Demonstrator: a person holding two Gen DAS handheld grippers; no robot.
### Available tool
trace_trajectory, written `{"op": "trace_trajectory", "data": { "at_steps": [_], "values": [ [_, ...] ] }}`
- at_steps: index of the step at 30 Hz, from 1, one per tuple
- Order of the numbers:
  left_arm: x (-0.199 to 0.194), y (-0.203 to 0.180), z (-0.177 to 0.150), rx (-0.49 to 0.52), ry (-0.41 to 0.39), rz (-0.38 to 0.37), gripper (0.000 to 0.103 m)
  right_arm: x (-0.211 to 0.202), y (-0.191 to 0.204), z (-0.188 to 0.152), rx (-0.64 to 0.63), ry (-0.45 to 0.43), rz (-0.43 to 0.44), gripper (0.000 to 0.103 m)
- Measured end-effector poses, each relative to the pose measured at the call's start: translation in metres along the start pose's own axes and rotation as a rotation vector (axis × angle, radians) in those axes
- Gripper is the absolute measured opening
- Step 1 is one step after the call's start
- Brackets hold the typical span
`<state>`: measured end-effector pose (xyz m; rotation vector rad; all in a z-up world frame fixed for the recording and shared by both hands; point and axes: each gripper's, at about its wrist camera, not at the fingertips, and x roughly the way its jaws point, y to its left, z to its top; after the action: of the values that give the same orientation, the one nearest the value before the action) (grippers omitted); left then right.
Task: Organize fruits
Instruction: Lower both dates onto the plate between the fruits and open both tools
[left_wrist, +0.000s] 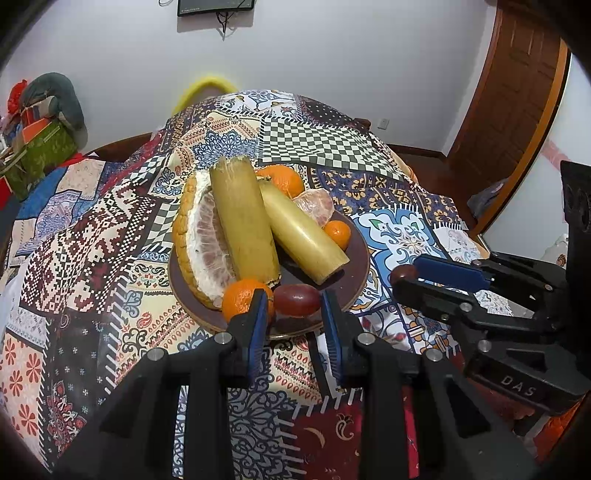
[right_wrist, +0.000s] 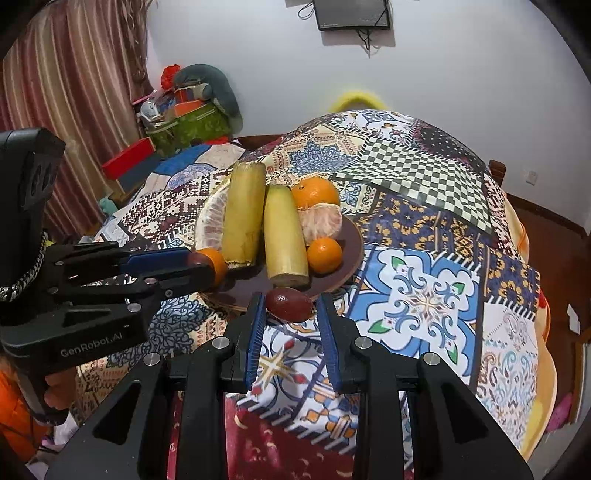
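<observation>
A brown plate (left_wrist: 356, 258) on the patchwork cloth carries two yellow sugarcane pieces (left_wrist: 245, 218), pomelo pieces (left_wrist: 207, 236) and several tangerines (left_wrist: 242, 297). My left gripper (left_wrist: 294, 301) is shut on a dark red oval fruit (left_wrist: 296, 300) just above the plate's near rim. My right gripper (right_wrist: 290, 304) is shut on a second dark red fruit (right_wrist: 289, 303) at the plate's (right_wrist: 351, 240) near edge. In the left wrist view the right gripper (left_wrist: 402, 275) reaches in from the right, beside the plate. In the right wrist view the left gripper (right_wrist: 201, 260) comes from the left, next to a tangerine (right_wrist: 218, 264).
The table's patchwork cloth (left_wrist: 332, 147) stretches behind and to the right of the plate. Boxes and clutter (right_wrist: 184, 114) are piled at the far left by a curtain (right_wrist: 74, 92). A wooden door (left_wrist: 517, 92) stands at the right. A yellow chair back (right_wrist: 356, 99) rises beyond the table.
</observation>
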<state>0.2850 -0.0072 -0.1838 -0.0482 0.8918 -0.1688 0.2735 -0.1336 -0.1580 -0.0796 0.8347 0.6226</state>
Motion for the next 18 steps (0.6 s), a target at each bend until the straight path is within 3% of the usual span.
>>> {"op": "trace_trajectory", "data": {
  "at_steps": [18],
  "values": [
    [0.012,0.0,0.003,0.014,0.006,-0.005,0.029,0.015,-0.006,0.005,-0.002,0.014,0.007,0.026]
  ]
}}
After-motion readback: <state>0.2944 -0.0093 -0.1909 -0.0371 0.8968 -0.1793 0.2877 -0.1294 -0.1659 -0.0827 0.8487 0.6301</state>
